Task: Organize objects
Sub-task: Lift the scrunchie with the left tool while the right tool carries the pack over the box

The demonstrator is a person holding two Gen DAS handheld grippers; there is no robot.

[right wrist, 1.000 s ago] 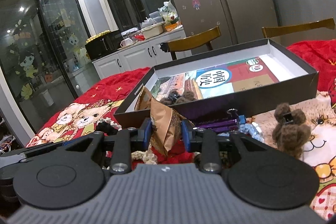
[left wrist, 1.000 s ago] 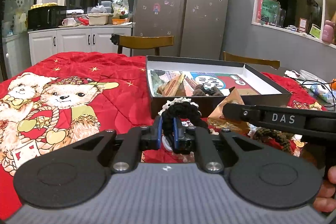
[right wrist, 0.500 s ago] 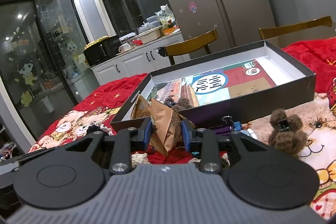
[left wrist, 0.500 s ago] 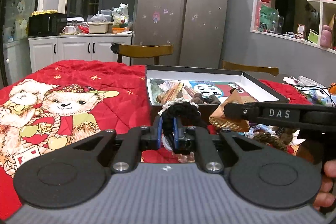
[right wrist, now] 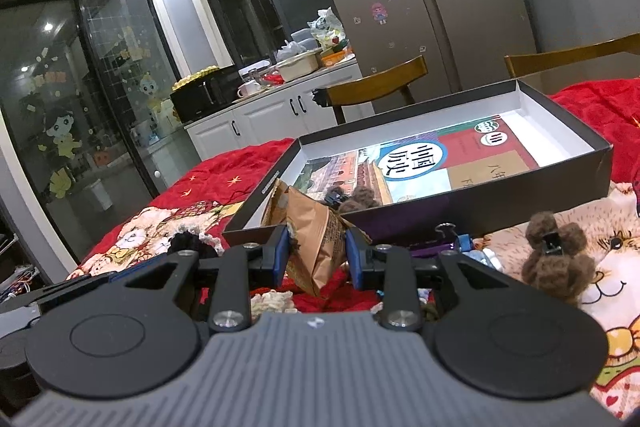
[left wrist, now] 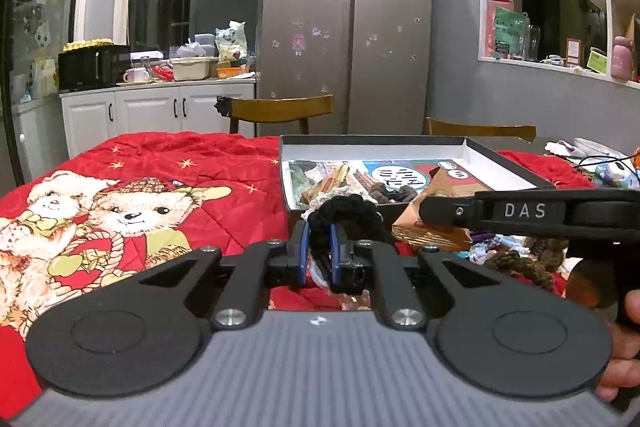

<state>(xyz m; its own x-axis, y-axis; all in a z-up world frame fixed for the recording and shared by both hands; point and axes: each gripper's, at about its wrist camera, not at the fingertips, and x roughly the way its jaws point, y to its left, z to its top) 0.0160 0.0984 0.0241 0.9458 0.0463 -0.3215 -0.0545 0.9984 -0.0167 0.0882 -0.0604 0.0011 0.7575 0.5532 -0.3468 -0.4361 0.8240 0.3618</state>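
My left gripper (left wrist: 319, 251) is shut on a black braided hair tie (left wrist: 344, 217), held above the red blanket just before the black box's (left wrist: 404, 140) near wall. My right gripper (right wrist: 316, 254) is shut on a brown snack packet (right wrist: 316, 231), raised by the box's near left corner; in the left wrist view the packet (left wrist: 436, 195) and the right gripper's side (left wrist: 524, 211) cross in from the right. The open box (right wrist: 568, 107) holds a textbook (right wrist: 420, 163), brown fluffy clips (right wrist: 360, 197) and several small items.
A brown fluffy clip (right wrist: 556, 259), purple and blue bits (right wrist: 452, 245) and a brown braided tie (left wrist: 520, 263) lie on the blanket before the box. Wooden chairs (left wrist: 280, 109) stand behind the table. A fridge (left wrist: 348, 27) and white cabinets (left wrist: 156, 111) are beyond.
Both grippers have risen and moved toward the box, each keeping its grip. The snack packet now reaches over the box's near wall.
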